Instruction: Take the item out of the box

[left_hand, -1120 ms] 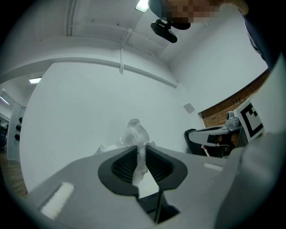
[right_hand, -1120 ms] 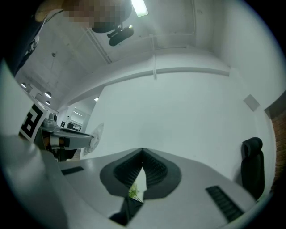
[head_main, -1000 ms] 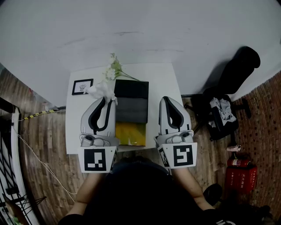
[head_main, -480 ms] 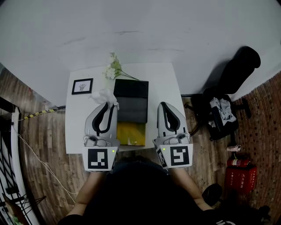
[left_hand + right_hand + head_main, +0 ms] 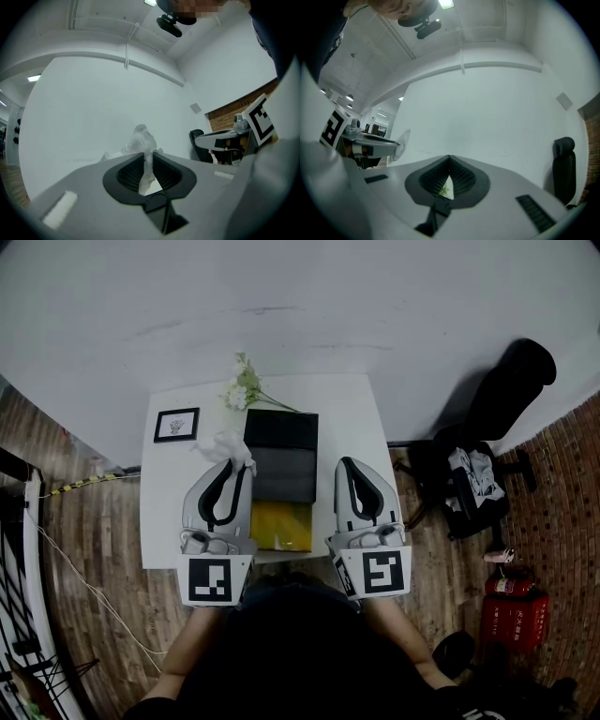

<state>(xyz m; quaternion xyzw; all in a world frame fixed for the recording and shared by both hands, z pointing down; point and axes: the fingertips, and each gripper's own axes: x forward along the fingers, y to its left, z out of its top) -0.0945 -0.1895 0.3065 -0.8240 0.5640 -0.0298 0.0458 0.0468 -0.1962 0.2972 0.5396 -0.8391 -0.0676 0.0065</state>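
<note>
A person at a small white table (image 5: 354, 413) works over a long box (image 5: 281, 476) with a two-jaw tool in each hand. The left gripper (image 5: 230, 467) is clamped on a crumpled wad of clear wrapping (image 5: 223, 446); the wad pokes out past the ribbed pads and hangs just off the box's left edge, outside it. The right gripper (image 5: 349, 465) lies along the box's right edge, its jaws pressed together at the tips with nothing between them.

The box shows a black panel at its far end, grey in the middle and yellow at the near end; whether anything more lies in it cannot be told. A framed picture (image 5: 175, 425) stands to the left of the box's far end, and a spray of white flowers (image 5: 242, 390) lies just beyond the box's far left corner.

The lift-out looks done, with the wrapping clear of the box and only the set-down left. The next move calls for carrying the wad to bare tabletop left of the box, short of the picture, and parting the jaws; so light a wrap may cling to the ribbed pads.
</note>
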